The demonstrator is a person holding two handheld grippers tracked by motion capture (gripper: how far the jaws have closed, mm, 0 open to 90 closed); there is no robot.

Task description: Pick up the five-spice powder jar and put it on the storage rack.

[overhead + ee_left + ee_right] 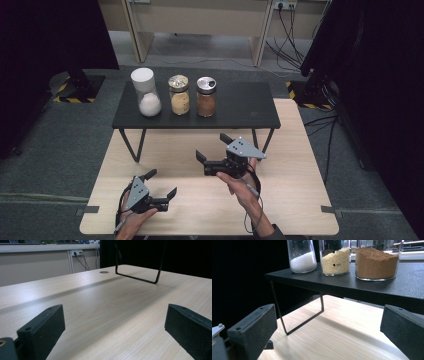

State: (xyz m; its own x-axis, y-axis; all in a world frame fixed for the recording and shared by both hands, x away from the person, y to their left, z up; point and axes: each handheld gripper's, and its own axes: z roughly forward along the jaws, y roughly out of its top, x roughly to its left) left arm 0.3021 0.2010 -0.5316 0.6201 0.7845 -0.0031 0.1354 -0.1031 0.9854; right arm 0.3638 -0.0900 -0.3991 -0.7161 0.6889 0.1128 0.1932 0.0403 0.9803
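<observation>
Both grippers hover empty, fingers spread: left gripper (159,194) at lower left of the high view, right gripper (212,148) at centre. Light wood counter (290,200) carries a black shelf (240,107) bearing three upright jars: white (146,92), yellow (179,95), brown (206,96). Jars stand ahead of and above the right fingers, the nearer pair.

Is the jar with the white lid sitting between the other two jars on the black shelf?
No, the white-lidded jar stands at the left end of the black shelf.
</observation>
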